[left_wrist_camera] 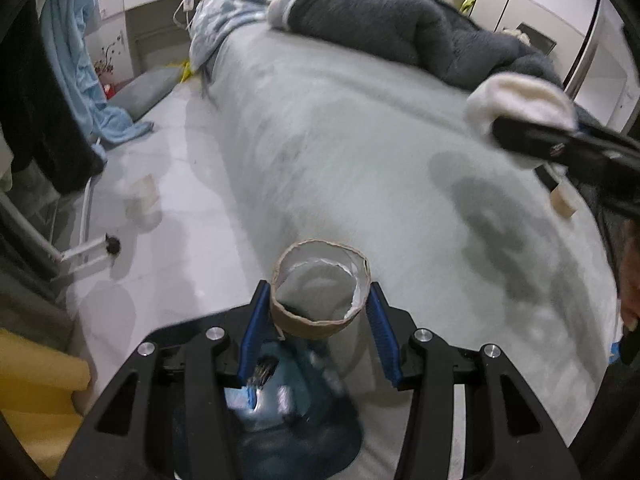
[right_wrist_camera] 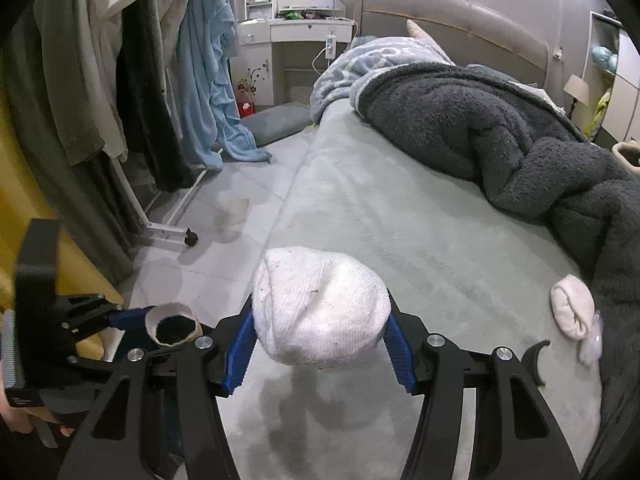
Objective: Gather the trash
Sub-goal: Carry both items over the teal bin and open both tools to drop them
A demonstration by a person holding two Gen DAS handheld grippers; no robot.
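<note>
Cardboard tube [left_wrist_camera: 320,292] pinched in left tongs [left_wrist_camera: 320,312]; right tongs [right_wrist_camera: 320,334] squeeze seemingly a white sock [right_wrist_camera: 320,308]; right view alone shows another [right_wrist_camera: 572,312].

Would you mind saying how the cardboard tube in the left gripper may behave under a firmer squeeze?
The cardboard tube looks thin-walled and hollow, so probably light and easily crushed. Its round wall would likely roll if set down sideways.

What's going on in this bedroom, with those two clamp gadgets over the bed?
A person is tidying up, holding a pair of tongs in each hand. The left tongs are closed on a cardboard tube with a little white paper left inside it, held above a blue water jug. The right tongs grip a balled white cloth above the grey bed. Another pale bundle lies on the bed beside the dark fleece blanket.
</note>
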